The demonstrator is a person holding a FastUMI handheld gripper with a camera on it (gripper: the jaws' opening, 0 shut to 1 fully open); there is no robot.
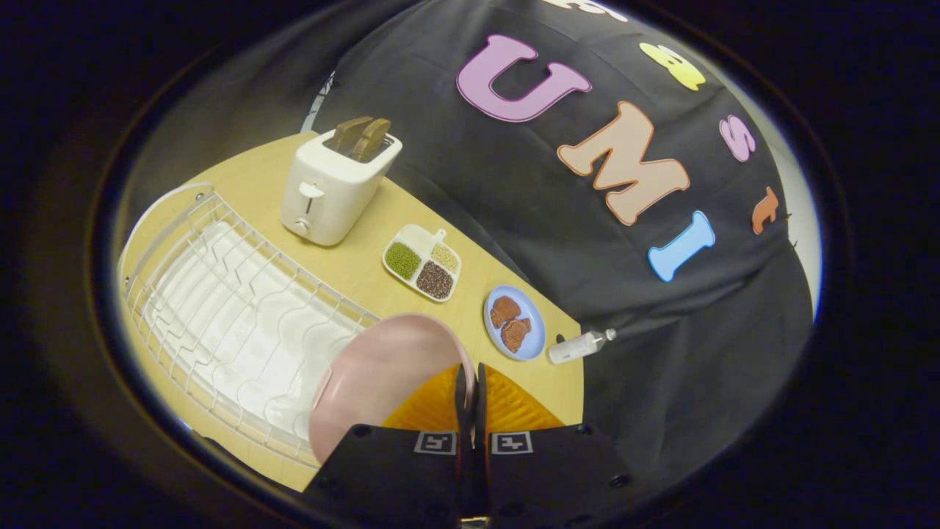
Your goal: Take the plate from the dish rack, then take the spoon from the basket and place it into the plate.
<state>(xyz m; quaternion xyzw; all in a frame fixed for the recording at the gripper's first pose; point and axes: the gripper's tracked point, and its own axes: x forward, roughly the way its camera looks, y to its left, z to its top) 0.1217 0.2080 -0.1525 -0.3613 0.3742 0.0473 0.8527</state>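
Fingers pressed nearly together, pinching rim of pink plate; only a thin slit shows between them. Gripper thus holds plate clear of dish rack, plate tilted, its hollow side facing the camera, overlapping rack's near-right corner in view. Two square black-and-white marker tags sit on gripper body, one per finger base; no readable text on them. Orange ribbed basket lies directly under and ahead of fingers, partly hidden by plate and gripper; spoon can't be made out inside it. Rack is white wire over a white drip tray, occupying desk's left portion, slots empty. Desk is light wood. White toaster stands at far-left corner, two brown bread slices up in its slots, lever and knob on the facing end; no brand legible. Divided white tray sits mid-desk near back edge, w/ three compartments: green beans, pale grains, dark beans. Blue plate beside it toward right carries two brown food pieces. Small white bottle lies on its side at desk's right edge, just beside blue plate; any label too small to read.
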